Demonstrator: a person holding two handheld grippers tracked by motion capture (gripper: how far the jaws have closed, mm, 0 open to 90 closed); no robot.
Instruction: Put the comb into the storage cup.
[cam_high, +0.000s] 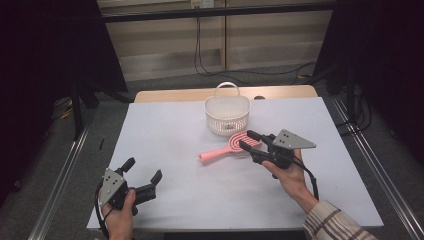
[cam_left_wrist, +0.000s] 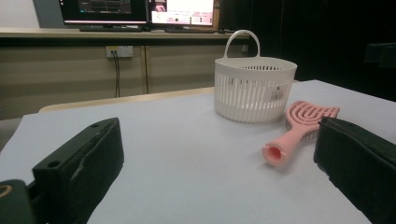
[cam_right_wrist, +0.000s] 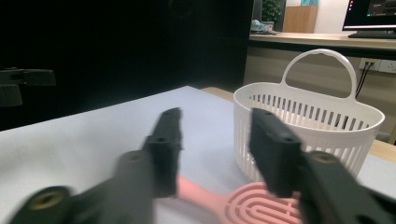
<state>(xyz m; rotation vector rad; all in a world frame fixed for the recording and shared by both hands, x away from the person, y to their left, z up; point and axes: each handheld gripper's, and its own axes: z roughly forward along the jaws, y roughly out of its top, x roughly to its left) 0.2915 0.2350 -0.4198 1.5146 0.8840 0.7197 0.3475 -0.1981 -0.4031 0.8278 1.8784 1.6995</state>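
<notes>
A pink hairbrush (cam_high: 227, 148) lies flat on the white table cover, with its slotted head next to a white slotted basket (cam_high: 226, 116) that has a loop handle. My right gripper (cam_high: 248, 139) hovers over the brush head, its jaws apart on either side of it and not pressing on it. In the right gripper view the brush head (cam_right_wrist: 261, 205) lies low between the blurred jaws of that gripper (cam_right_wrist: 215, 116), and the basket (cam_right_wrist: 327, 121) stands just behind. My left gripper (cam_high: 144, 169) rests open at the near left, holding nothing. The left gripper view shows the brush (cam_left_wrist: 299, 126) and the basket (cam_left_wrist: 254, 88) ahead.
The white cover (cam_high: 170, 130) spans the table, with a wooden strip (cam_high: 170, 95) showing at the far edge. Metal rails (cam_high: 60, 190) run along both sides. Cables hang down the back wall. Monitors (cam_left_wrist: 140, 11) stand on a shelf beyond.
</notes>
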